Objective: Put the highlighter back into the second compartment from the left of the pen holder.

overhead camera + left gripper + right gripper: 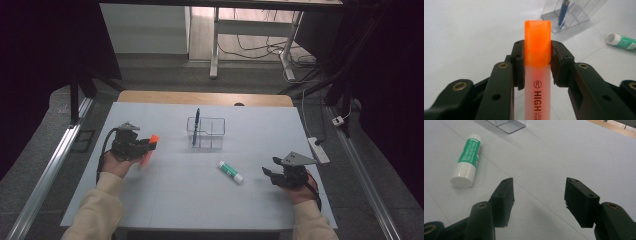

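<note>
- The left gripper (537, 56) is clamped on an orange highlighter pen with a translucent cap (537, 47). Its 2 black pads press the pen's sides just where the cap meets the pale barrel, so the cap sticks out past the fingertips and the printed barrel runs back between the jaws.
- Seen from the high view, the left gripper (149, 145) carries the pen above the white table sheet (165, 200) at the left, the cap end pointing right and far. My guess is that this grip near the cap keeps the pen steady for carrying towards the holder.
- The right gripper (537, 195) stands well open with nothing between its jaws, hovering low over the sheet at the near right (272, 169).
- A white glue stick with a green label (230, 171) lies flat on the sheet between the 2 grippers, just left of the right one.
- A clear plastic pen holder with compartments (212, 134) stands further back at centre, to the right of the held pen, with 1 blue pen (196, 122) upright in it.
</note>
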`<state>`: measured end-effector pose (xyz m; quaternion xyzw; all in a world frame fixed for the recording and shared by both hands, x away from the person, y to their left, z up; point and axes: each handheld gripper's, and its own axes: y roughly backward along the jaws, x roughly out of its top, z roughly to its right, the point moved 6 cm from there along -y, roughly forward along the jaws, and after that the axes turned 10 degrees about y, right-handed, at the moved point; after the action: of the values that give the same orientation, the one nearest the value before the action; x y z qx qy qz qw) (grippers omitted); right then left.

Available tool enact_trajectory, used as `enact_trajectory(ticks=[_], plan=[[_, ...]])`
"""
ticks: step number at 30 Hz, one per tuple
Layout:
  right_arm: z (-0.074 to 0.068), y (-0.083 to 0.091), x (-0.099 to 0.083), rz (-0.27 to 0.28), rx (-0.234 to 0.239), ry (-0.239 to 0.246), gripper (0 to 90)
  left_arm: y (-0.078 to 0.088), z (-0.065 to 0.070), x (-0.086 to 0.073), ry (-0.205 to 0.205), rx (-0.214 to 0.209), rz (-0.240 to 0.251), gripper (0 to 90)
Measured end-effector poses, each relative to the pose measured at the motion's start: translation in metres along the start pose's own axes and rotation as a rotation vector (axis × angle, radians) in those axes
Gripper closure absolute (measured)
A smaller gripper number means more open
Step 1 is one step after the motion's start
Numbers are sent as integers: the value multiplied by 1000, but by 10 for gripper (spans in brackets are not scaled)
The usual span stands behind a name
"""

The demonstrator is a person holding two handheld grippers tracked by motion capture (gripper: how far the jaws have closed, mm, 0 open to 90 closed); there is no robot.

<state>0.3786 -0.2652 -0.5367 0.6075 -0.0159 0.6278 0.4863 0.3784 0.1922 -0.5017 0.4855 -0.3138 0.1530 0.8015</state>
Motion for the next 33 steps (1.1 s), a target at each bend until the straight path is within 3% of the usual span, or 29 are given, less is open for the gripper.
enact_trajectory(ticks=[9, 33], plan=[[0, 1, 0, -1, -6, -6, 406, 10, 2, 5, -21, -47, 54, 666], [1, 2, -1, 3, -4, -8, 404, 29, 9, 19, -49, -110, 170, 666]])
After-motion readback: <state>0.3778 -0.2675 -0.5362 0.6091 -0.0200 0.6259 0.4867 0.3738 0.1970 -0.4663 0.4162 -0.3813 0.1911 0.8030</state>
